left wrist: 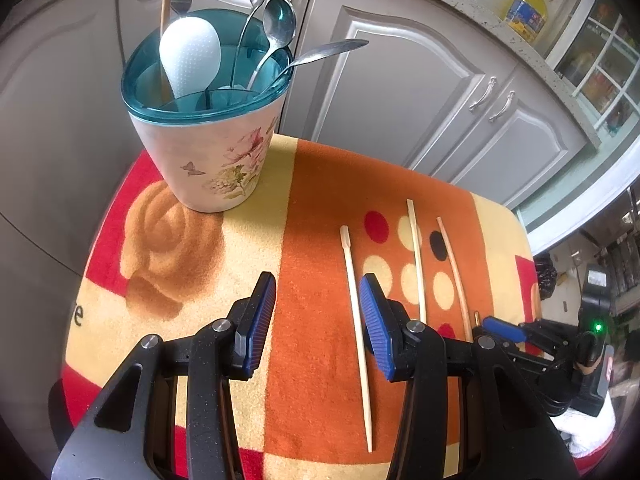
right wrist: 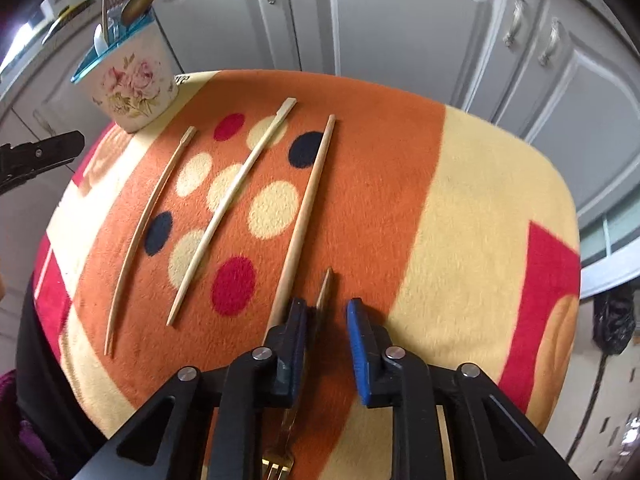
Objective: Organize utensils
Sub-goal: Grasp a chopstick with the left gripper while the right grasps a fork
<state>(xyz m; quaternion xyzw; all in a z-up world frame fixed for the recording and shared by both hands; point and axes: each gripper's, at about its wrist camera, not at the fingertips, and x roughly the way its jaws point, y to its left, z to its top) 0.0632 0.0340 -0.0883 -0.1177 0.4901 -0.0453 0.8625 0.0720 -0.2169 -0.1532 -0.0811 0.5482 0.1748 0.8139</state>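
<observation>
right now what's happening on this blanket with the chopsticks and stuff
A person is sorting utensils with two handheld grippers. The right gripper is down over a gold fork on the blanket, its fingers either side of the handle with a gap still showing. The left gripper hangs open and empty. Three chopsticks lie loose; the floral holder already has spoons, a fork and a chopstick.

Chopsticks [right wrist: 224, 216] right of utensil holder [right wrist: 132, 80]

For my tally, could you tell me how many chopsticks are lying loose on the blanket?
3: left chopstick, nearest the holder; middle chopstick, across the dots; right chopstick, running down beside the right gripper, which hides its near end.
</observation>
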